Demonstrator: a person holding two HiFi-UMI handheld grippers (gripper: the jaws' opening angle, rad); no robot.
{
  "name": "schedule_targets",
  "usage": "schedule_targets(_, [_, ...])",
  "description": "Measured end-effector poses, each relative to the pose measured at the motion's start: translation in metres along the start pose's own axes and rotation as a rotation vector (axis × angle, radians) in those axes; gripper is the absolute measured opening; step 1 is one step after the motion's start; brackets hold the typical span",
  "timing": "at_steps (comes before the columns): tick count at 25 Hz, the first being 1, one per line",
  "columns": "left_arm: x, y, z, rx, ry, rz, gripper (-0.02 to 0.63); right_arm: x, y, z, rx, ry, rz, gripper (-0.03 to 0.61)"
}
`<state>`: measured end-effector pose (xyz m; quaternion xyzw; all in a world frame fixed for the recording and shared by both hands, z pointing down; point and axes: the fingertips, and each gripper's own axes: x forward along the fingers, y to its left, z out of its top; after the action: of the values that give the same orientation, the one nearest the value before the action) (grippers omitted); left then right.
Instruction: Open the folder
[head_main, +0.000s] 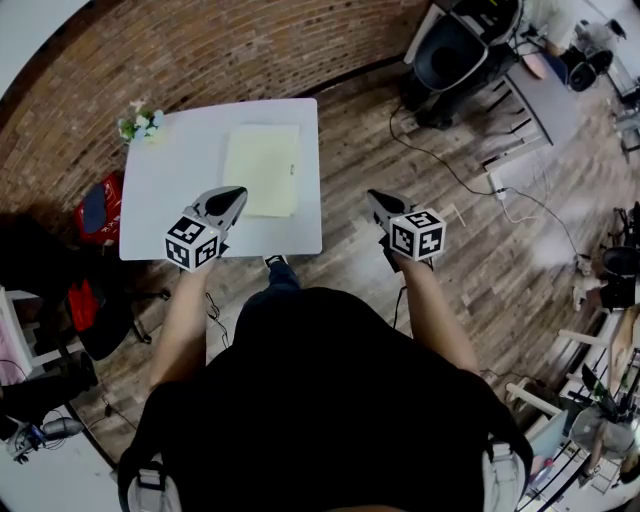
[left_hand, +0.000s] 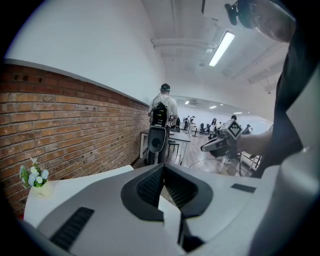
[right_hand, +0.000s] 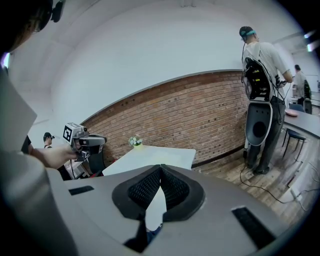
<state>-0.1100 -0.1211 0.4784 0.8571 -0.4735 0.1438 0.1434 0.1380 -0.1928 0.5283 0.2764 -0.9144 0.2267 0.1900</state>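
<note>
Folder (head_main: 262, 170) lies closed on the tabletop (head_main: 170, 185); left hand-held gripper (head_main: 238, 192) and right hand-held gripper (head_main: 373, 197), jaws together, empty, hover short; opening not begun

Open-plan lab or office hall. Landmark: white table (head_main: 160, 190).
- Behind table: brick wall (head_main: 200, 60).
- Under it: wood plank floor (head_main: 470, 250).
- Right of table: loose floor cables (head_main: 440, 160), wheeled machine base (head_main: 450, 60).
- Beyond table: desks (left_hand: 179, 139), person wearing a backpack rig (left_hand: 161, 110), ceiling strip light (left_hand: 221, 47).

Black short-sleeved top
Grey left gripper (head_main: 236, 192) and right gripper (head_main: 374, 197), each with black-and-white marker cube, black ribbed jaws.
</note>
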Motion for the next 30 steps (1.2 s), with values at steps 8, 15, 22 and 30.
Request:
schedule_targets(8, [0.014,0.016,-0.004,0.005,0.022,-0.002,0.012,0.017,-0.006,-0.001,0.015,0.023,0.003,0.023])
schedule_targets(15, [0.019,0.032,-0.011,-0.001,0.043,-0.001,0.012,0.035,-0.004,-0.006,0.031,0.046,0.014,0.023])
schedule_targets(22, [0.03,0.041,-0.022,-0.007,0.069,-0.019,0.012,0.05,-0.004,-0.012,0.05,0.07,0.015,0.023])
schedule_targets(30, [0.047,0.049,-0.025,0.0,0.088,-0.042,0.012,0.062,0.001,-0.025,0.068,0.098,0.024,0.023])
